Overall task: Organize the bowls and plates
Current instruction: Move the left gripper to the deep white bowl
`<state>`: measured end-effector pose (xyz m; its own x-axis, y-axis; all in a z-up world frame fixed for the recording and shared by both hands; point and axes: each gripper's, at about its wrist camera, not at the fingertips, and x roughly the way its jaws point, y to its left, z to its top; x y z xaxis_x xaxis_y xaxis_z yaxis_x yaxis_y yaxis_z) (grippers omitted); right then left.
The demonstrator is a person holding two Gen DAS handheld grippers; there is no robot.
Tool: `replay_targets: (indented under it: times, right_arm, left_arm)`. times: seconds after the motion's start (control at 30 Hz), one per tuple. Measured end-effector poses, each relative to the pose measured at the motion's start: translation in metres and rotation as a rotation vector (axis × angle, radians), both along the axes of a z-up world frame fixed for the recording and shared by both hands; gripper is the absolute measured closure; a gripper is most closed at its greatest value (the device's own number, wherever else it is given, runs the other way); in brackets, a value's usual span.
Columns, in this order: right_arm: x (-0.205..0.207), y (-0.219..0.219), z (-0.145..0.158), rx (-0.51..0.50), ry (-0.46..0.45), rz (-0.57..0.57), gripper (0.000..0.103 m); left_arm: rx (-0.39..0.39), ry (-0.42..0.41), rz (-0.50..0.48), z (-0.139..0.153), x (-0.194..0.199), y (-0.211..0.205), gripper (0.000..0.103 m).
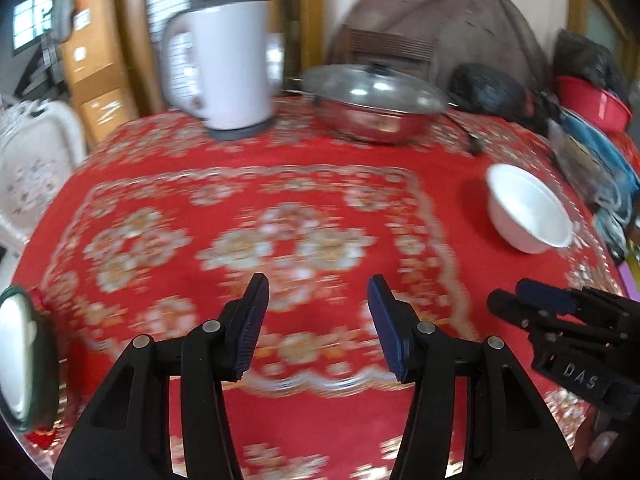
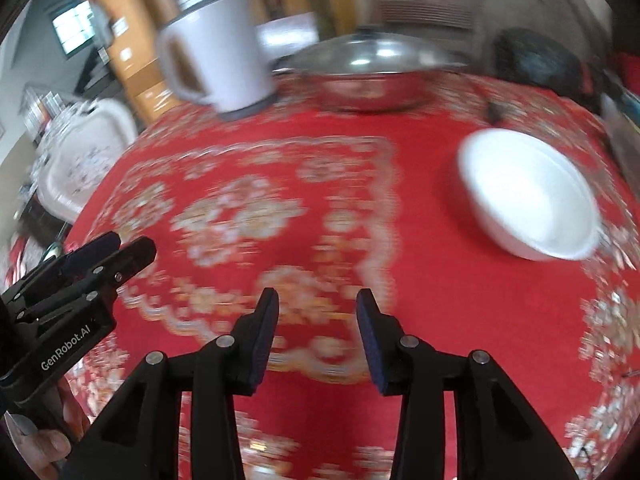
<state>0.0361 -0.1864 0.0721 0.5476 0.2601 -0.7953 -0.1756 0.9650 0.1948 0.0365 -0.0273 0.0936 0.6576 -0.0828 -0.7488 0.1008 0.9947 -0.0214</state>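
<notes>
A white bowl (image 1: 528, 208) stands upright on the red patterned tablecloth (image 1: 304, 208), to the right and well beyond both grippers. In the right wrist view the bowl (image 2: 528, 196) sits up and to the right of my right gripper (image 2: 318, 296). That gripper is open, with only cloth showing between its fingers. My left gripper (image 1: 318, 284) is also open and holds nothing. A white plate with a dark green rim (image 1: 16, 356) lies at the table's left edge, left of the left gripper. Both grippers hover side by side over the near part of the table.
At the back of the table stand a white electric kettle (image 1: 224, 64) and a steel pot with a glass lid (image 1: 376, 100). Dark bags and a red basin (image 1: 592, 100) crowd the far right. A white plastic chair (image 1: 36, 168) stands off the left side.
</notes>
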Motion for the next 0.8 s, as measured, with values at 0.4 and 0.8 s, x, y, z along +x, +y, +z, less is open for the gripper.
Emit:
replay_targets:
  times: [0.4,0.8]
  right_arm:
    - [0.013,-0.145,0.012,0.073,-0.02,-0.268,0.055]
    - [0.073,-0.205,-0.021,0.231,0.06,-0.359,0.055]
  left_arm:
    - [-0.075,0.052,-0.162,0.005,0.066,-0.121,0.051]
    - [-0.065,0.157,-0.194,-0.028,0.125,-0.185,0.051]
